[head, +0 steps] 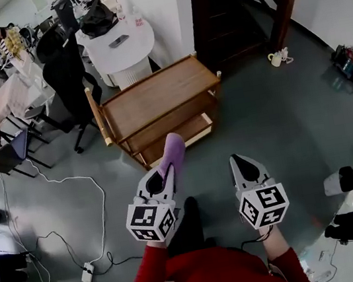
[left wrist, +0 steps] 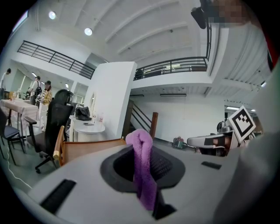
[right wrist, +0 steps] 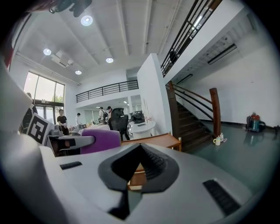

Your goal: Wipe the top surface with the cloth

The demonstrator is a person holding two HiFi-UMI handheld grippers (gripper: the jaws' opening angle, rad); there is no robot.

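A grey floor (head: pixel 271 107) is spreading under a wooden cart (head: pixel 156 97), which is standing ahead of both grippers. A black chair (head: pixel 68 75) is sitting just beside the cart's left end. The left gripper (head: pixel 163 171) is pinching a purple cloth (head: pixel 172 151), which is sticking up past the jaw tips, in the air and clear of the cart top. The right gripper (head: pixel 239 160) is hovering alongside, jaws pressed together on nothing.
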